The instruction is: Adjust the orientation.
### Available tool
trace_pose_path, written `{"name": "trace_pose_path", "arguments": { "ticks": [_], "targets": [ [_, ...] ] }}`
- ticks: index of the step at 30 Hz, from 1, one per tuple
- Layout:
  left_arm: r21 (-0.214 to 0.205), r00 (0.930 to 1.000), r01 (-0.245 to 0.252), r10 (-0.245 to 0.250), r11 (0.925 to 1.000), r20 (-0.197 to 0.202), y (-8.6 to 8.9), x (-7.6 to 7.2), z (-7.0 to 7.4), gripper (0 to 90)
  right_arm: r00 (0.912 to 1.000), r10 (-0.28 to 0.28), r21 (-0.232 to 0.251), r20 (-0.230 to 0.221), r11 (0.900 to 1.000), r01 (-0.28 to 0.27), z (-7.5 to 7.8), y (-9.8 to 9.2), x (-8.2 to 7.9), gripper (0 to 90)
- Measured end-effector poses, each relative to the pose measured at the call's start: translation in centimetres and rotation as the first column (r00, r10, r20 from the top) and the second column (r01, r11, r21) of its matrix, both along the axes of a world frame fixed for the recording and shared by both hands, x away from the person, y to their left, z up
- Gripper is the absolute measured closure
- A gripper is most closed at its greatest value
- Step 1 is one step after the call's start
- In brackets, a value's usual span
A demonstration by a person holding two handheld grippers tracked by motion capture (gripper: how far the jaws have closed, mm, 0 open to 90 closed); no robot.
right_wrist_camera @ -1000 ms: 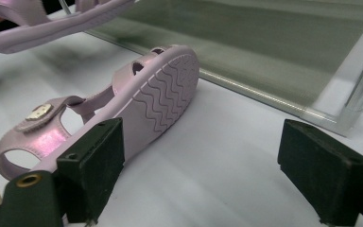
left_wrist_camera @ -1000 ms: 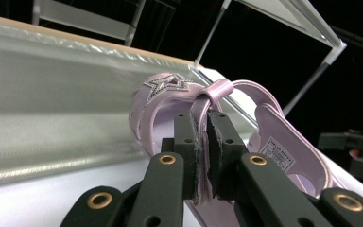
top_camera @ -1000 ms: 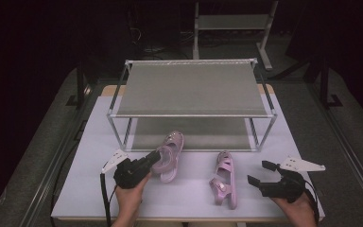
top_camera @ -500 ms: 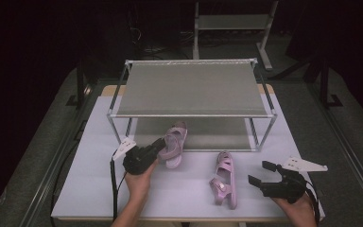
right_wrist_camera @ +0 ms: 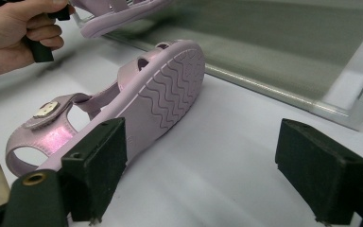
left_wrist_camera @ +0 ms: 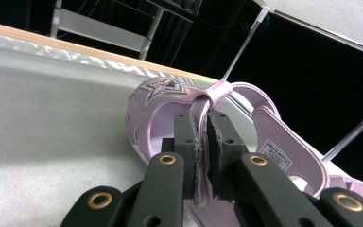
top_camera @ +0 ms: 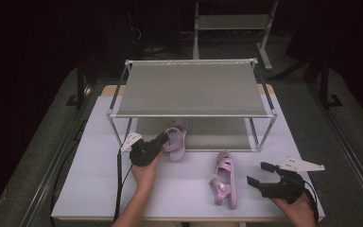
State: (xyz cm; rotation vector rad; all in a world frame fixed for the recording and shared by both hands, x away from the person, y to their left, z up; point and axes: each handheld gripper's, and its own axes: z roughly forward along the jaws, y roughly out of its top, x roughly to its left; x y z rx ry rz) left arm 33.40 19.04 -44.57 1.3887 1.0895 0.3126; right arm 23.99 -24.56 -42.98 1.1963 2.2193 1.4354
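My left gripper (top_camera: pixel 163 140) is shut on a strap of a pink sandal (top_camera: pixel 176 139), holding it at the front edge of the rack's lower shelf (top_camera: pixel 203 134). In the left gripper view the pads (left_wrist_camera: pixel 188 142) pinch the thin pink strap of the pink sandal (left_wrist_camera: pixel 160 101) with its star decoration. A second pink sandal (top_camera: pixel 225 178) lies on its side on the white table. My right gripper (top_camera: pixel 260 174) stands open just right of it; in the right gripper view the second pink sandal (right_wrist_camera: pixel 137 104) shows its wavy sole beside the right gripper (right_wrist_camera: pixel 208 172).
A two-tier metal rack (top_camera: pixel 191 90) with grey mesh shelves stands at the back middle of the white table (top_camera: pixel 99 184). Its front posts flank the lower shelf opening. Dark floor and another metal frame (top_camera: pixel 229 23) lie beyond the table.
My left gripper has carried the held sandal forward and to the right, from the open table to the front of the lower shelf. The right gripper and the second sandal have stayed put.
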Motion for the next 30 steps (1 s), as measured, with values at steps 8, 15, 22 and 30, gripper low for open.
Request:
{"name": "trace_pose_path", "arguments": {
  "ticks": [8,15,22,30],
  "targets": [
    [-0.002,1.0,-0.007,0.007,1.0,0.004,0.1,0.5,0.2,83.6,1.0,0.0,0.003,0.001,1.0,0.0,0.0,0.1,0.0,17.0],
    [-0.001,0.9998,-0.01,0.01,0.9999,0.015,-0.7,1.2,0.3,83.7,1.0,0.007,0.002,-0.001,1.0,-0.007,0.0,0.1,0.0,16.9],
    [0.001,0.9987,-0.051,0.051,0.9987,-0.002,-1.2,1.9,-0.2,83.6,0.9999,0.009,0.012,-0.009,0.9999,-0.008,-0.1,0.1,0.1,16.9],
    [0.019,0.9984,-0.056,0.056,0.9982,-0.009,-1.7,3.0,-0.4,83.6,0.9999,0.009,0.014,-0.01,0.9999,-0.009,-0.2,0.0,0.2,16.9]
  ]
}}
